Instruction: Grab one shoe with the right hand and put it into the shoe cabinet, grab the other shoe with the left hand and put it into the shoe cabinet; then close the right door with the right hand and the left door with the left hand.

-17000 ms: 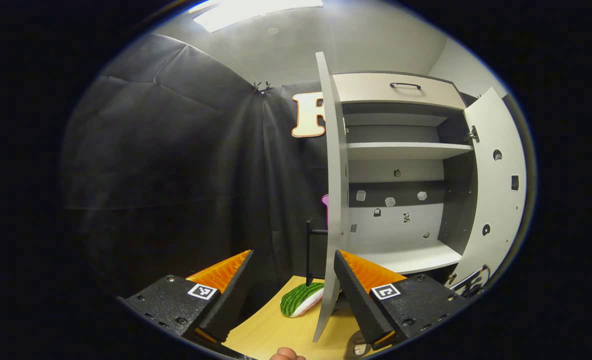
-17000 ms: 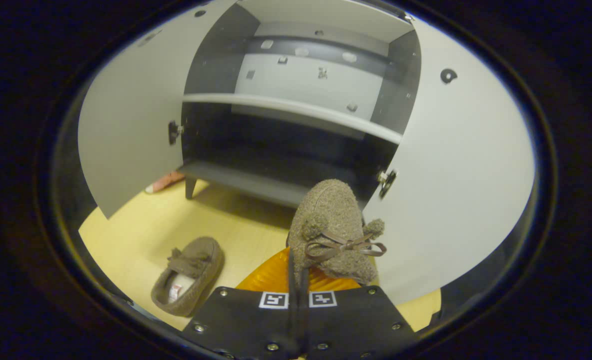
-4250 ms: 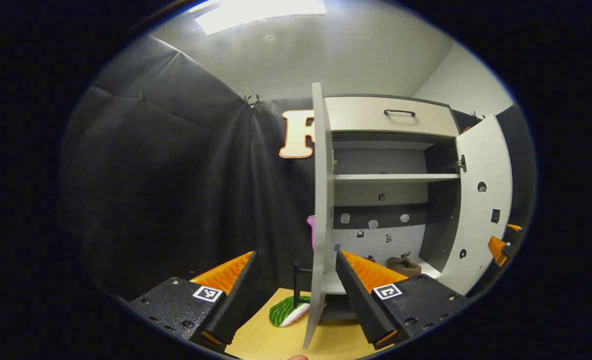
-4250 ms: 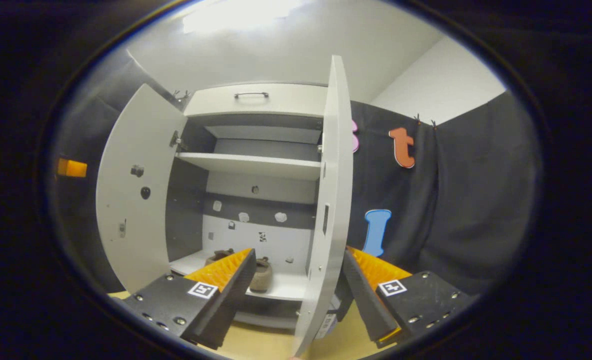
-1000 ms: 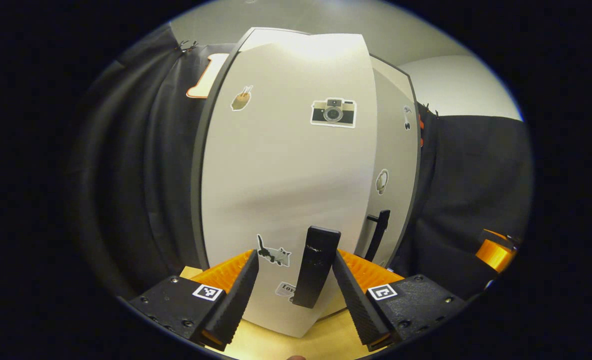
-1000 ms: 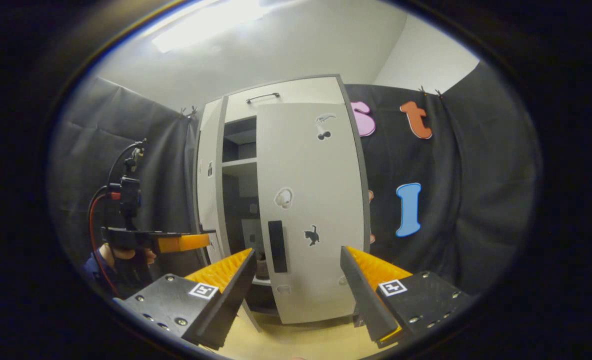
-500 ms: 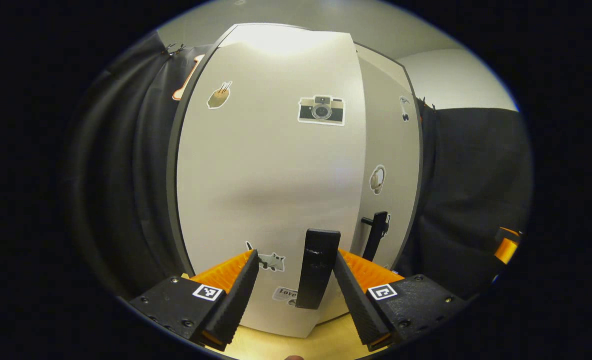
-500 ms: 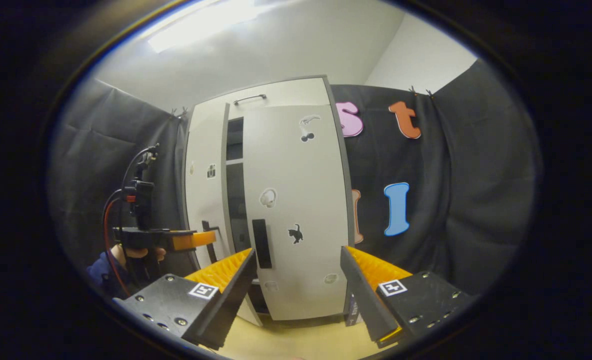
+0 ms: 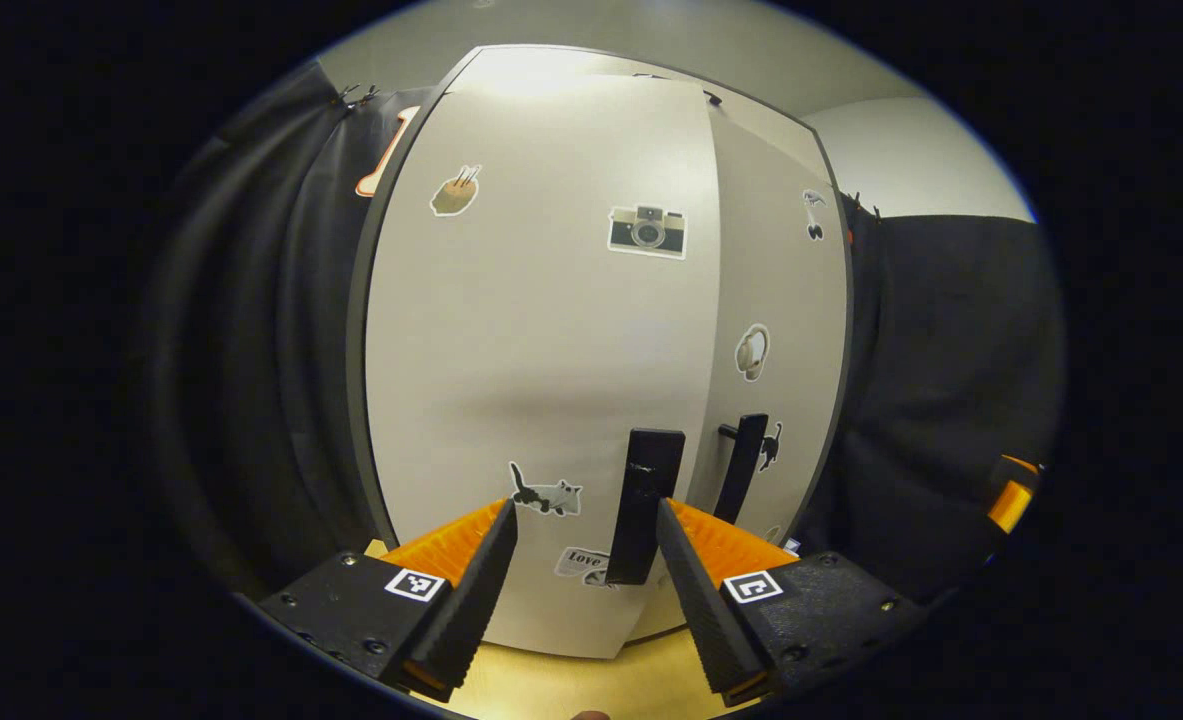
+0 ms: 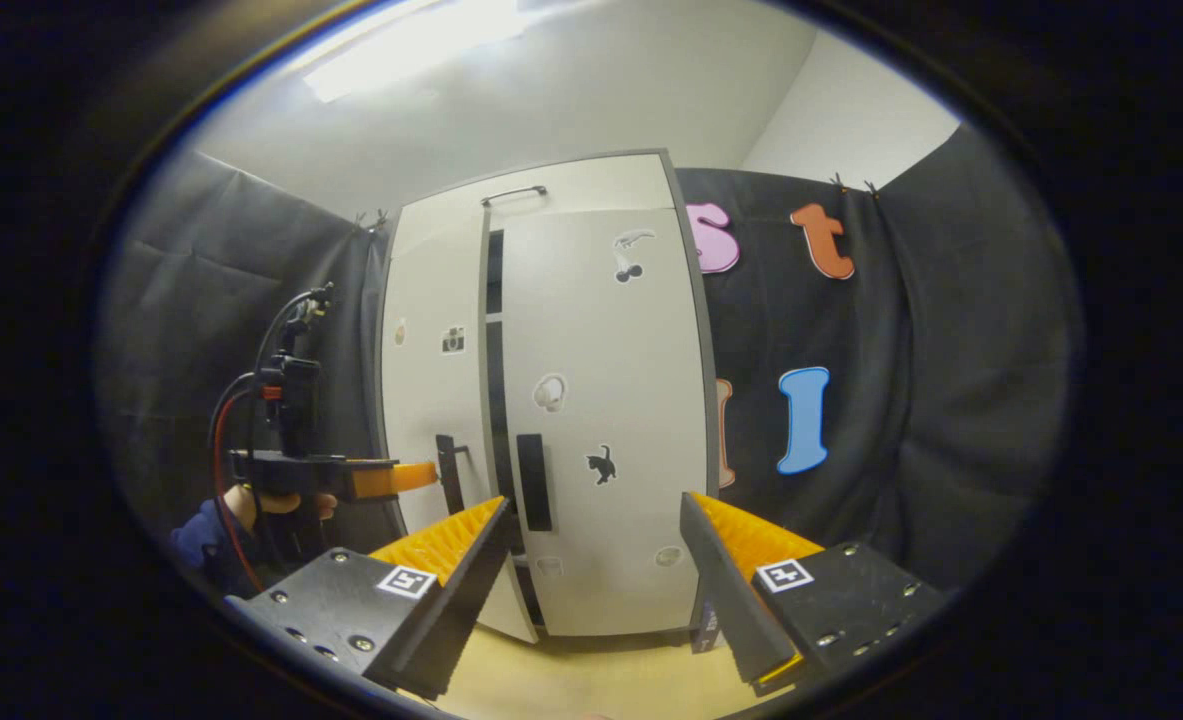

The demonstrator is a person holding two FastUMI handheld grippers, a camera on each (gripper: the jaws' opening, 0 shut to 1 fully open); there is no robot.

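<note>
At the front of the shoe cabinet (image 10: 551,400): left door (image 9: 541,350), one, nearly shut, a narrow dark gap showing between it and the right door (image 10: 606,420) in the right gripper view. Right door, one, looks closed or very close to it. Door handles, two: left door handle (image 9: 646,505) standing between the left gripper (image 9: 581,560) fingers, apparently free of both; right door handle (image 10: 534,482) just beside it. Shoes: none countable (presumably behind the doors).

Left gripper: jaws wide apart, gripping nothing, straddling the handle. Right gripper (image 10: 591,555): jaws wide apart, empty, held back from the cabinet.

Risks, as judged: the left door may stop short of flush if the push ends now; a finger could catch the handle on withdrawal and drag the door open again; an off-centre shove could rock the cabinet.

Stickers on the doors: several. Drawer handle (image 10: 514,193) on top: one. Person's hand (image 10: 271,505), one, holding the left gripper.
</note>
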